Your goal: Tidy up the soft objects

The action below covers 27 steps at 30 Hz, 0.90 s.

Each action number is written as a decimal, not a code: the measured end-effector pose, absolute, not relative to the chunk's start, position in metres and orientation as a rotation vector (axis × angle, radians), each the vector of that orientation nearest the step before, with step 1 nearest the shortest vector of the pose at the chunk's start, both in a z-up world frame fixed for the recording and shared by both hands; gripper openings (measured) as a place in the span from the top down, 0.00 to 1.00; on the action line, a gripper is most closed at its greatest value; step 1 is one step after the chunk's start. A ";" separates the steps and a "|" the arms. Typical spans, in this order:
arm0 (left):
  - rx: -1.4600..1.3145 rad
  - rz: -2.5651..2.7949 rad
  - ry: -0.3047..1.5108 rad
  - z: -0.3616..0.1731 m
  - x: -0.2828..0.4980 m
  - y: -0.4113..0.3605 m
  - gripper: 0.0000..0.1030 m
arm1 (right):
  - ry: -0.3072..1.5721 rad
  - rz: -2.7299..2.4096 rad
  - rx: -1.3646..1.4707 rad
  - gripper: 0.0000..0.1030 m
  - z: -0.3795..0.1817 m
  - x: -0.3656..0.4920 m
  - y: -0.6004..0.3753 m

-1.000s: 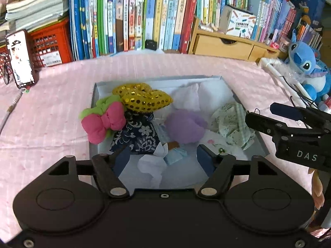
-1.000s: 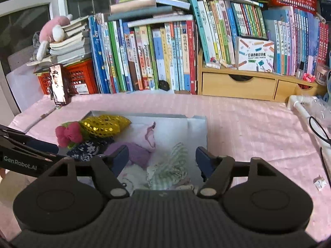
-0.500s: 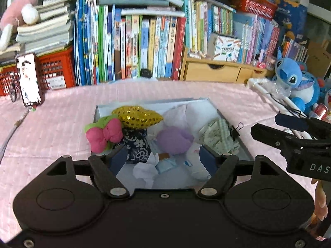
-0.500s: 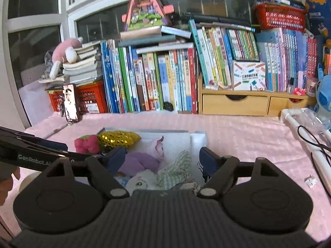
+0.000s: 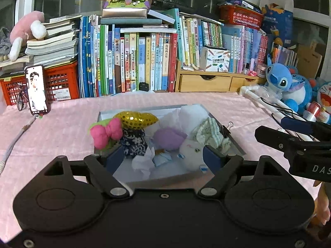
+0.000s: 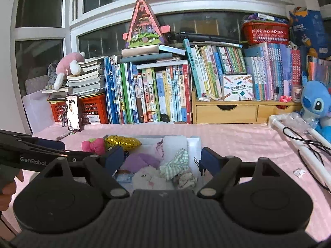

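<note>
the left tongs (image 5: 163, 155) stand wide apart with nothing between them, low in the frame over the near edge of the shallow grey box (image 5: 219, 122). the right tongs (image 6: 162, 158) are likewise apart and empty, at the bottom centre of their own view. the soft things all lie in the box: a pink bow (image 5: 107, 133) and a gold sequin heart (image 5: 135, 119) at its left side, a dark floral pouch (image 5: 134, 144) beneath them, a purple puff (image 5: 168, 138) in the middle, a white plush cat (image 5: 191, 150) toward the near right, and a green checked cloth (image 5: 211, 134) beside it.

the risk, as i judge it: the pieces overlap, so a closing grip may catch two at once or drag the loose white paper (image 5: 142, 163) along. the bow sits on the box's left rim and could be nudged out onto the pink tabletop (image 5: 51, 136).

against the earlier frames, both cameras have lifted and drawn back: the box looks smaller and lower, and the window above the bookshelf now shows.
</note>
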<state>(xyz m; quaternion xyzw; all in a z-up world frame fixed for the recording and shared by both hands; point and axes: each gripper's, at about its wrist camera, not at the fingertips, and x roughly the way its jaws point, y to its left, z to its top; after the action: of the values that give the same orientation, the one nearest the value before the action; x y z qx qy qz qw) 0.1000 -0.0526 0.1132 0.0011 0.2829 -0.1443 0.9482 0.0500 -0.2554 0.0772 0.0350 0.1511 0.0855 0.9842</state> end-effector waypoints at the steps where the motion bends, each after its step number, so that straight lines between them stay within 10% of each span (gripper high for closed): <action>1: 0.002 -0.294 0.570 0.112 0.096 -0.052 0.20 | 0.297 0.166 0.068 0.12 0.076 0.046 -0.255; 27: 0.018 -0.208 0.397 0.065 -0.028 -0.038 0.15 | 0.196 0.155 -0.056 0.00 0.034 -0.047 -0.236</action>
<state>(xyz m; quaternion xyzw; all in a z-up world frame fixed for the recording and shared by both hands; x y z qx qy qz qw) -0.0275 -0.0382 0.0647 0.0090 0.1969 -0.1029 0.9750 -0.0465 -0.2360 0.0336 -0.0279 0.0979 0.0772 0.9918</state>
